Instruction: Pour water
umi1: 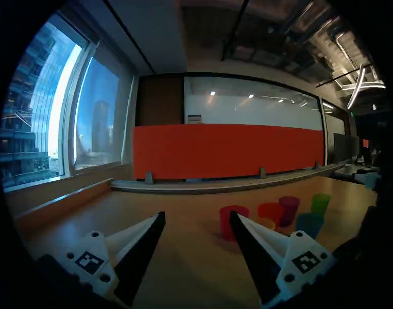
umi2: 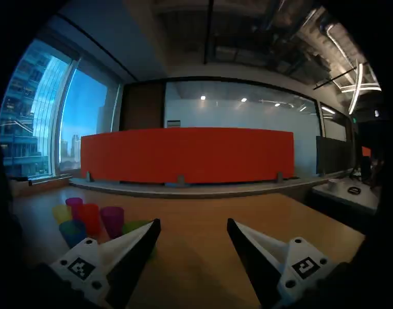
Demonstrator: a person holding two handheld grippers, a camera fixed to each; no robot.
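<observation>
While both grippers hover over the wooden table (umi1: 196, 268), each pointing level toward the orange partition (umi1: 227, 152), neither holds anything. The left gripper (umi1: 197, 216) has its jaws wide apart with bare wood between them. The cluster of coloured cups (umi1: 286, 208) stands on the table short of the partition, beyond the gripper's right-hand finger, and a red cup (umi1: 226, 224) is nearest. The right gripper (umi2: 193, 222) is likewise spread and empty; from there the cups sit before the partition's left end, past its left-hand finger. Dim light hides whether any cup holds water.
</observation>
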